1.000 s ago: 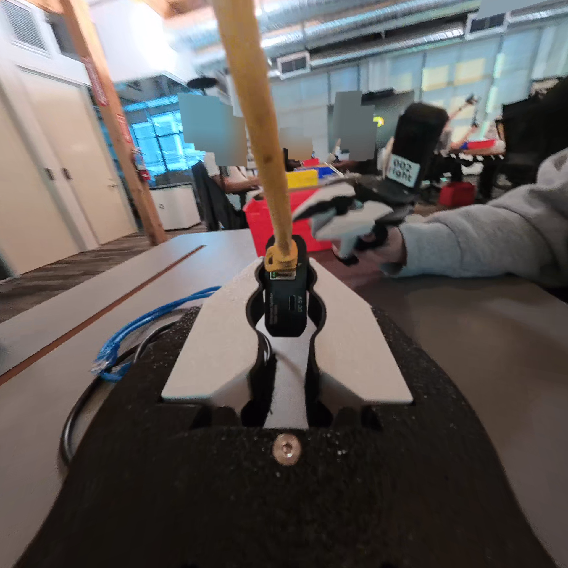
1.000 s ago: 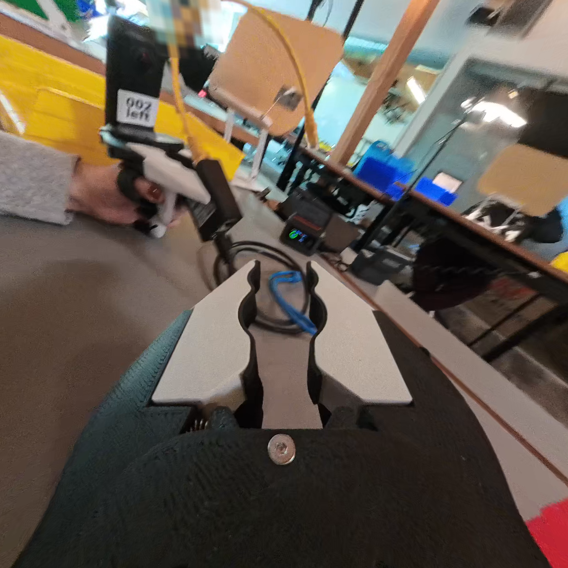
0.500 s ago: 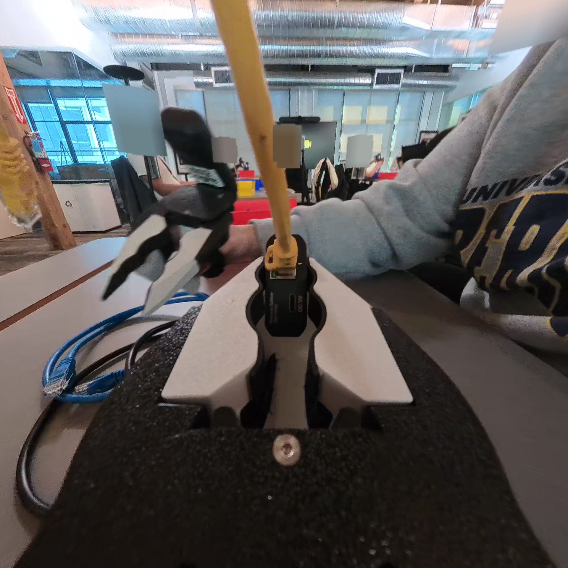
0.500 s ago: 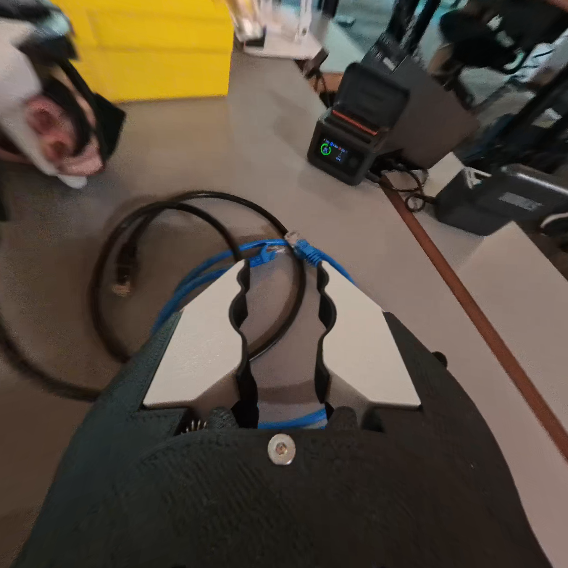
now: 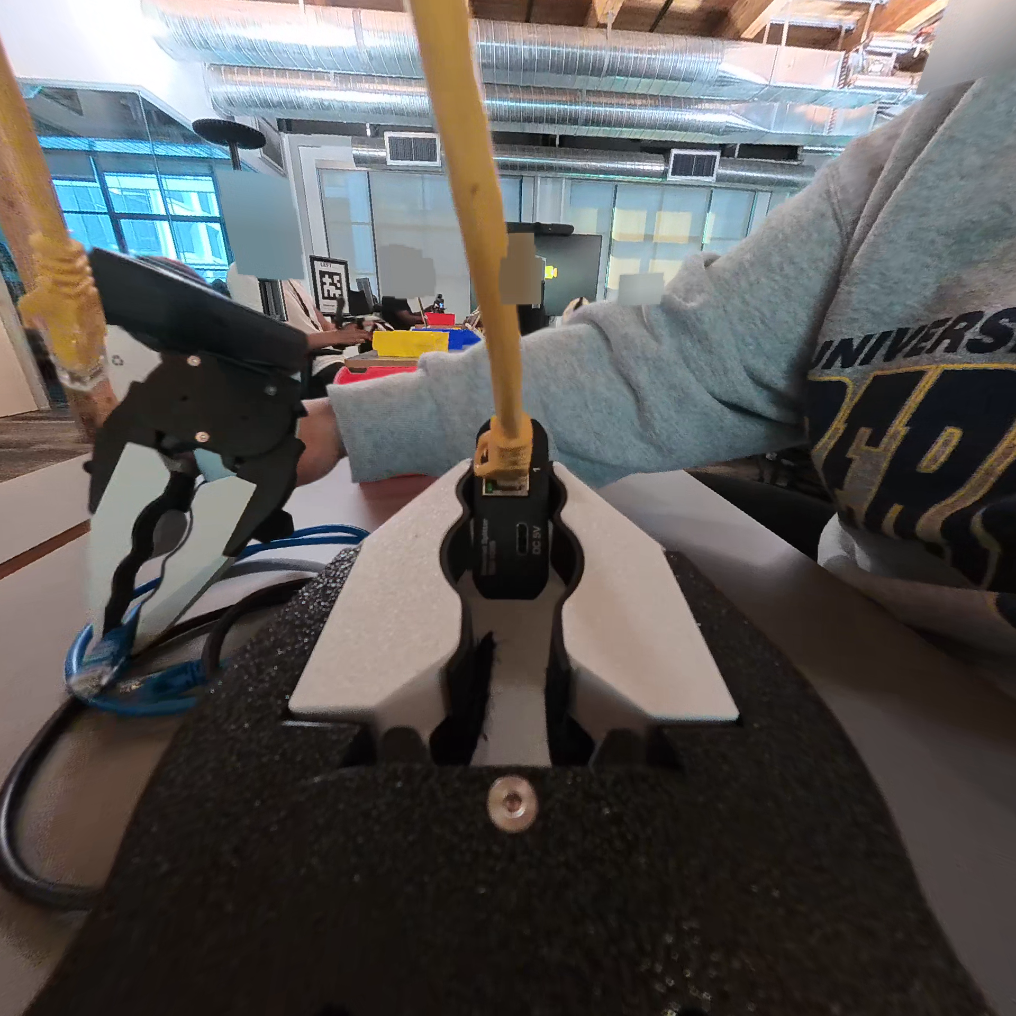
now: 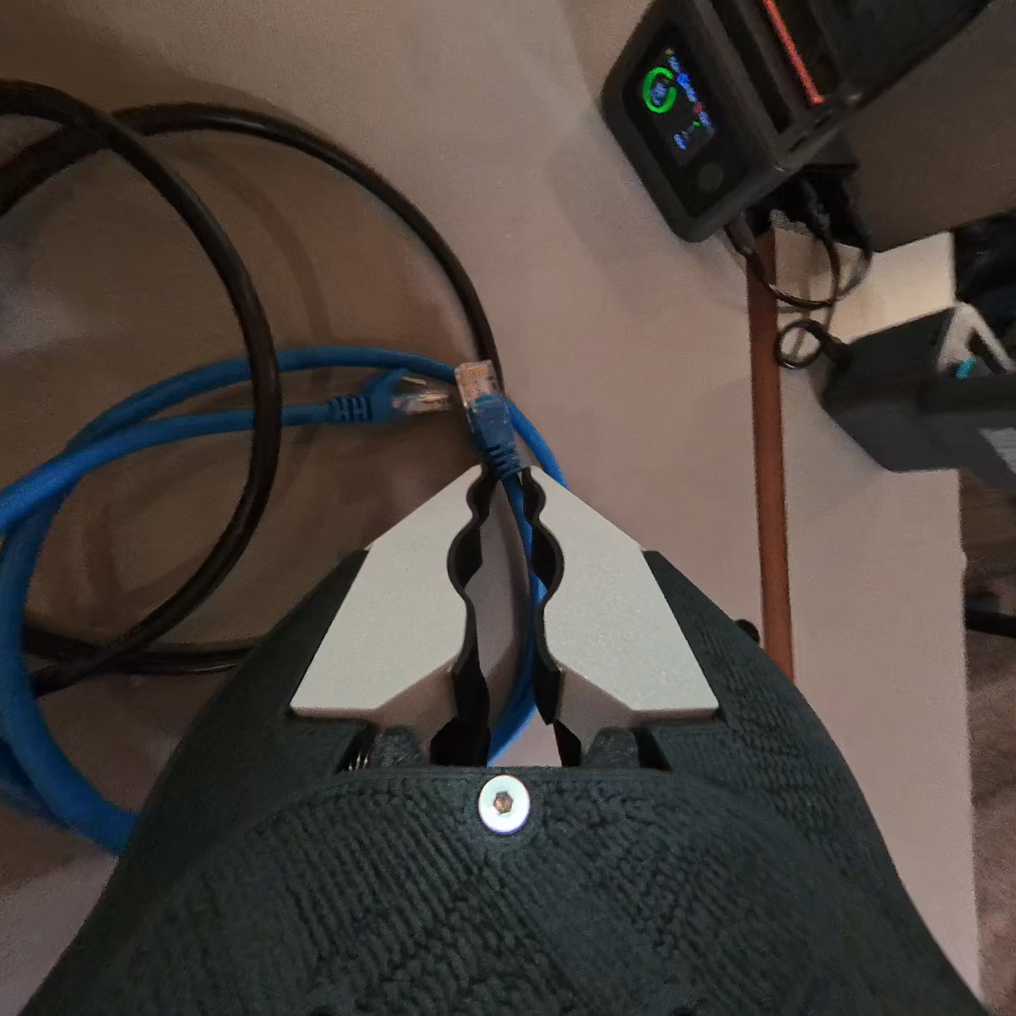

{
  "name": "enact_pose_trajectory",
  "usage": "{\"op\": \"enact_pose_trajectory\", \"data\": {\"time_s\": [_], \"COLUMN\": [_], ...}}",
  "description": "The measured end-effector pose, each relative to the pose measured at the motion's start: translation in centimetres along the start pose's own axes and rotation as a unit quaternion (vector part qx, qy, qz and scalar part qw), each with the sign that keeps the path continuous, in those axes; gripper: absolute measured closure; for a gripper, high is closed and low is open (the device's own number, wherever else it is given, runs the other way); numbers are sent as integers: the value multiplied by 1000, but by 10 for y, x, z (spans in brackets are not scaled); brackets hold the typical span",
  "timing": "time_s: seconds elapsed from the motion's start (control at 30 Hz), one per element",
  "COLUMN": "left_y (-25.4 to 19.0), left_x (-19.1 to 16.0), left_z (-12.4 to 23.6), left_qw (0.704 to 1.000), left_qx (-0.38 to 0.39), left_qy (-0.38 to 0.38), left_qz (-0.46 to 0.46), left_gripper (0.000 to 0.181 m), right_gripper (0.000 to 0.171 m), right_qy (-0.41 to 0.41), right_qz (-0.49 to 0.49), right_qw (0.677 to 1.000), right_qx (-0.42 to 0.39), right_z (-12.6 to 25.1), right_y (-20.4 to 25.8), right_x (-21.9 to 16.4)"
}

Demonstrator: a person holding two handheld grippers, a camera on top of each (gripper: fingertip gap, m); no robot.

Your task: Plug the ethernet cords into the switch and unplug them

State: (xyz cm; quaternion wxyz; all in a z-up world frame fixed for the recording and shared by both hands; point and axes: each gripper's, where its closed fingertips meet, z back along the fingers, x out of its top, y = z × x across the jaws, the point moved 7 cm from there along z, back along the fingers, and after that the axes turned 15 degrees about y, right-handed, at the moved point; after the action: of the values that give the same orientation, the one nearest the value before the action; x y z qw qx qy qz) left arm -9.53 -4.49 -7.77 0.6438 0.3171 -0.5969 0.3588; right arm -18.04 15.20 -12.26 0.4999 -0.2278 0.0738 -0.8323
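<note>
1. Left gripper (image 5: 511, 528): white fingers pinched on a small black switch (image 5: 510, 544); the switch stands upright between the fingertips, held above the table (image 5: 824, 660).
2. Yellow ethernet cord (image 5: 478, 220): plug seated in the port at the top end of the switch; cable rises steeply out of the top of the left wrist view.
3. Second yellow plug (image 5: 66, 324): hangs free at the left edge of the left wrist view, clear connector pointing down, unplugged.
4. Right gripper (image 6: 503, 484): tips lowered onto the table; fingers narrowed around the blue ethernet cord (image 6: 525, 605), which runs lengthwise through the gap; whether the pads actually press it cannot be told; in the left wrist view the same gripper (image 5: 118, 627) points down with its tips at the blue plug.
5. Blue plug (image 6: 489, 412): lies just beyond the right fingertips, clear connector pointing away from the gripper; a second blue plug (image 6: 407, 398) lies beside it, its tip touching or nearly touching the first.
6. Blue cord coil (image 6: 82, 467): loops on the table to the left, crossing under and over a black cable (image 6: 242, 330).
7. Black cable: large loops on the tabletop around the blue plugs.
8. Black device with lit screen (image 6: 676, 121): far right on the table, well apart from the cords.
9. Grey sleeve (image 5: 632, 374): reaches across behind the switch toward the right gripper.
</note>
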Motion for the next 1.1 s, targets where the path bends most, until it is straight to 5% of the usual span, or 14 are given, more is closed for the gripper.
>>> {"op": "enact_pose_trajectory", "data": {"time_s": [0.2,0.33,0.47,0.73,0.93,1.1], "left_y": [11,23,27,29,38,43], "left_x": [3,5,9,9,11,4], "left_z": [8,11,8,4,33,35], "left_qw": [998,991,974,958,953,944], "left_qx": [38,81,36,26,135,245], "left_qy": [-33,-67,-148,-190,-195,-141], "left_qz": [32,88,165,211,189,168], "left_gripper": [161,161,161,160,161,161], "right_gripper": [163,164,163,164,165,164], "right_qy": [-25,-30,11,90,124,119], "right_qz": [-62,-56,-20,-10,-80,-35], "right_qw": [980,925,869,835,799,820], "right_qx": [-190,-376,-495,-543,-583,-559], "right_z": [44,97,128,136,152,142], "right_y": [-4,19,66,117,102,109], "right_x": [-19,-30,-25,-31,-78,-74]}}
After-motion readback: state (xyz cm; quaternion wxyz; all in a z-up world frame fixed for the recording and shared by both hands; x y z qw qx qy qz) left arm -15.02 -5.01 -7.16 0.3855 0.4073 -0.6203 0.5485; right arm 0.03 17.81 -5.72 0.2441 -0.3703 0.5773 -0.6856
